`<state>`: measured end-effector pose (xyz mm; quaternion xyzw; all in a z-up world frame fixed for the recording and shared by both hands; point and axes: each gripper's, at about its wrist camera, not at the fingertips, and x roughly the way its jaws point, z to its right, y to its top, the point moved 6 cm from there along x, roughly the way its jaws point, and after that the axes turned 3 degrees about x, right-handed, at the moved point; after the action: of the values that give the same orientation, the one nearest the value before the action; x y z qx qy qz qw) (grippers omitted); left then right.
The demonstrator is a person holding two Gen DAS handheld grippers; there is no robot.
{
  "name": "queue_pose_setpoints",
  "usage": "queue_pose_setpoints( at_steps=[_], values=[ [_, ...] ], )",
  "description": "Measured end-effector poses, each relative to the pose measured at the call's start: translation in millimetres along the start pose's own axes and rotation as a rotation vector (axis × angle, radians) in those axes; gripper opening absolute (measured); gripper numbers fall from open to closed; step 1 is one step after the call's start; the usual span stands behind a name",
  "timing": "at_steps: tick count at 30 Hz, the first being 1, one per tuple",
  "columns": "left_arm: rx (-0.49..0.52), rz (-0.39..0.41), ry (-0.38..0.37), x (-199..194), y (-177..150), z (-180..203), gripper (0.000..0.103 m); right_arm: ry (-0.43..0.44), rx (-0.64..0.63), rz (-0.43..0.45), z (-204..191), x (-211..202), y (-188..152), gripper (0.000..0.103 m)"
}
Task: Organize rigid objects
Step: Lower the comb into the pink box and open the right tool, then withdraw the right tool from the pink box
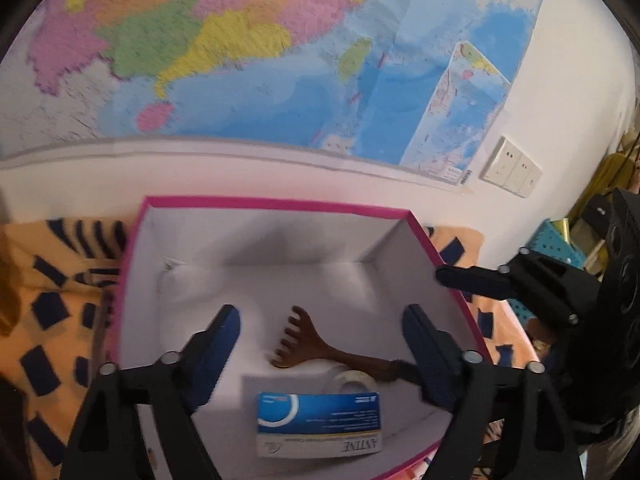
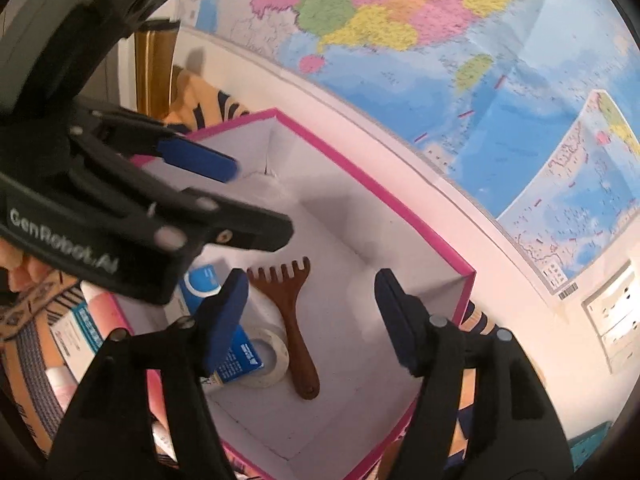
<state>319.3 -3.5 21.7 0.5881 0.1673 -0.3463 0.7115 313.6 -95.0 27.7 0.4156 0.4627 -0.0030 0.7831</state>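
Note:
A white box with a pink rim point(image 1: 280, 202) point(image 2: 372, 184) stands against the wall. On its floor lie a brown wooden comb point(image 1: 320, 344) point(image 2: 292, 304), a roll of clear tape point(image 1: 356, 380) point(image 2: 276, 360) and a blue-and-white medicine carton point(image 1: 320, 416) point(image 2: 240, 356). My left gripper point(image 1: 322, 316) point(image 2: 262, 200) hangs open over the box's near part, nothing between its blue pads. My right gripper point(image 2: 312, 308) is open above the comb and tape, holding nothing. One of its fingers point(image 1: 472, 280) reaches over the box's right rim in the left wrist view.
The box rests on an orange cloth with dark blue patches point(image 1: 48, 312). A map point(image 1: 240, 60) and a socket plate point(image 1: 512, 170) are on the wall behind. A teal basket point(image 1: 560, 244) stands at the right. A cardboard carton with packets point(image 2: 44, 320) sits left of the box.

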Motion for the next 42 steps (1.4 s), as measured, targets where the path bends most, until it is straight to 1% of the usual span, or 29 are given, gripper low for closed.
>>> queue_pose_setpoints(
  at_steps=[1,3,4,6,7,8,9,11,13,15,18,20,21,24,25,27,28,30,31,32,35,37,42],
  values=[
    [0.012,0.004,0.012,-3,0,1,0.090,-0.001,0.017,0.013,1,-6,1,0.069],
    [0.043,0.020,0.062,-15,-6,4,0.101,0.002,0.058,0.053,1,-21,1,0.075],
    [0.048,0.033,0.077,-21,-8,4,0.103,0.004,0.083,0.077,2,-29,1,0.081],
    [0.032,0.059,0.092,-36,-15,5,0.103,0.024,0.134,0.135,1,-49,-2,0.083],
    [0.029,0.061,0.102,-41,-19,5,0.103,0.013,0.155,0.155,0,-59,-6,0.084],
    [0.034,0.064,0.115,-47,-25,6,0.103,0.007,0.177,0.177,-1,-66,-9,0.089],
    [0.037,0.070,0.123,-52,-28,7,0.103,0.022,0.204,0.202,-5,-77,-14,0.091],
    [0.033,0.082,0.144,-62,-38,10,0.103,0.005,0.234,0.234,-9,-88,-20,0.096],
    [0.041,0.096,0.146,-72,-49,14,0.103,0.006,0.286,0.258,-14,-102,-32,0.097],
    [0.041,0.104,0.182,-82,-62,15,0.103,-0.007,0.337,0.266,-21,-111,-47,0.097],
    [0.016,0.105,0.160,-91,-83,17,0.103,-0.034,0.396,0.251,-33,-119,-71,0.097],
    [0.004,0.099,0.166,-97,-103,15,0.103,-0.014,0.433,0.235,-45,-120,-89,0.097],
    [0.003,0.090,0.168,-97,-113,14,0.103,-0.020,0.443,0.222,-48,-118,-98,0.097],
    [-0.017,0.049,0.170,-96,-144,9,0.103,-0.056,0.458,0.155,-60,-108,-126,0.097],
    [-0.016,0.035,0.161,-95,-155,9,0.103,-0.053,0.465,0.135,-64,-104,-137,0.097],
    [-0.016,0.003,0.178,-93,-174,7,0.103,-0.049,0.488,0.107,-69,-100,-153,0.097],
    [-0.014,-0.011,0.175,-92,-184,7,0.103,-0.052,0.494,0.092,-72,-99,-162,0.097],
    [-0.016,-0.035,0.190,-91,-201,7,0.103,-0.057,0.507,0.071,-76,-97,-173,0.097],
    [-0.016,-0.045,0.181,-91,-209,9,0.103,-0.051,0.510,0.063,-80,-97,-177,0.097],
    [-0.015,-0.053,0.174,-92,-216,11,0.103,-0.044,0.512,0.057,-84,-97,-182,0.097],
    [0.023,-0.085,0.193,-91,-234,17,0.103,-0.020,0.513,0.025,-99,-94,-197,0.097],
    [0.029,-0.105,0.190,-91,-241,20,0.103,-0.012,0.490,0.009,-107,-91,-203,0.097],
    [0.032,-0.118,0.168,-85,-244,25,0.103,0.035,0.419,-0.018,-126,-85,-209,0.097]
  ],
)
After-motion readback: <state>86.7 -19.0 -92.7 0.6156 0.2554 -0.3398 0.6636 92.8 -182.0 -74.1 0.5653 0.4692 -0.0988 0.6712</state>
